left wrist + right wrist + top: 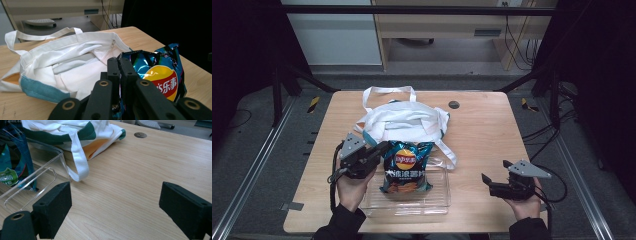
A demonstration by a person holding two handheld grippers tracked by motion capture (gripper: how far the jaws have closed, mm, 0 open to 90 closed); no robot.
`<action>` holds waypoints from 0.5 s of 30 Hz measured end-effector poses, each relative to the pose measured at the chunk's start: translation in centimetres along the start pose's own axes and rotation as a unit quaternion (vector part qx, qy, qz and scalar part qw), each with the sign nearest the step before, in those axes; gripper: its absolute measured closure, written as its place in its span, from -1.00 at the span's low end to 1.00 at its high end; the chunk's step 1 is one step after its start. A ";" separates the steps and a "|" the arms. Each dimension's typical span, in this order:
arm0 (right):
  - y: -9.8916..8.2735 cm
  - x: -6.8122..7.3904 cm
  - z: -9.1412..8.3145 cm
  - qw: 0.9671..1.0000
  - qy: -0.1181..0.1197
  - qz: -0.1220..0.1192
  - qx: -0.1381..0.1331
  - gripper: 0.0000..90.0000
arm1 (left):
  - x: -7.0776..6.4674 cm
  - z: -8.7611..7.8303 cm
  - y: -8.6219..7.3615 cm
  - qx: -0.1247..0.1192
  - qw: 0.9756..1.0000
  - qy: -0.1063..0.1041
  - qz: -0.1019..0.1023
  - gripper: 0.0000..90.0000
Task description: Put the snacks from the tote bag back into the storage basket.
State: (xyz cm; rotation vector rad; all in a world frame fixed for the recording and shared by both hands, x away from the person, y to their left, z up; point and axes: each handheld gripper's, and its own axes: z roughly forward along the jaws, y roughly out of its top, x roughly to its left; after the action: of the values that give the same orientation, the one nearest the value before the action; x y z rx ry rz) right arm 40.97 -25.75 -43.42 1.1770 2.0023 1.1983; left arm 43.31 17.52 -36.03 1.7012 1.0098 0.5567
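High view: the left tool [379,150] has its jaws pinched tight on the top edge of the crisp packet [406,167], at the packet's upper left corner. The left gripper view bears this out, with the two black jaws drawn almost together and the crumpled foil [160,75] caught between them. The packet stands tilted in the clear plastic bin [439,197], which sits at the near edge of the table [482,135], roughly midway along it; the packet's lower part is inside the bin and its top leans toward the white tote bag [404,120] lying just behind, in the middle of the table. The bag's mouth gapes toward the packet, a strap [449,150] trailing down beside the bin's right wall.

The right tool [494,184] rests in the person's hand near the table's near right corner, well apart from the bin, its jaws spread wide with nothing but bare wood between them, as the right gripper view shows [115,202].

My judgement is that the work is at an early stage: the grasp on the packet is made, but the packet is not yet clear of the bin. What seems left is lifting it out, carrying it to the bag's opening and getting it inside, perhaps with the right tool holding the fabric open.
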 end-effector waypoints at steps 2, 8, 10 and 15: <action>0.0 0.0 0.0 1.000 -0.001 0.000 0.000 -0.75 | -0.1 0.2 -0.1 0.003 1.000 0.001 0.003 0.79; 0.0 0.0 0.0 1.000 0.000 0.001 -0.001 -0.75 | -0.1 0.4 -0.3 -0.001 1.000 -0.014 0.020 0.44; 0.0 0.0 0.0 1.000 0.000 0.001 -0.001 -0.75 | -0.1 0.2 -0.3 -0.003 1.000 -0.015 0.025 0.32; 0.0 0.0 -0.1 1.000 0.000 0.000 -0.001 -0.75 | 0.0 -0.6 -0.2 0.000 0.999 -0.016 0.030 0.12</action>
State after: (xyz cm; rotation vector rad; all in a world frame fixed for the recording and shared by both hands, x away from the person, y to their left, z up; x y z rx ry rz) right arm 40.92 -25.81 -43.41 1.1765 2.0005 1.2010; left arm 42.79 17.85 -36.00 1.7404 0.9378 0.5669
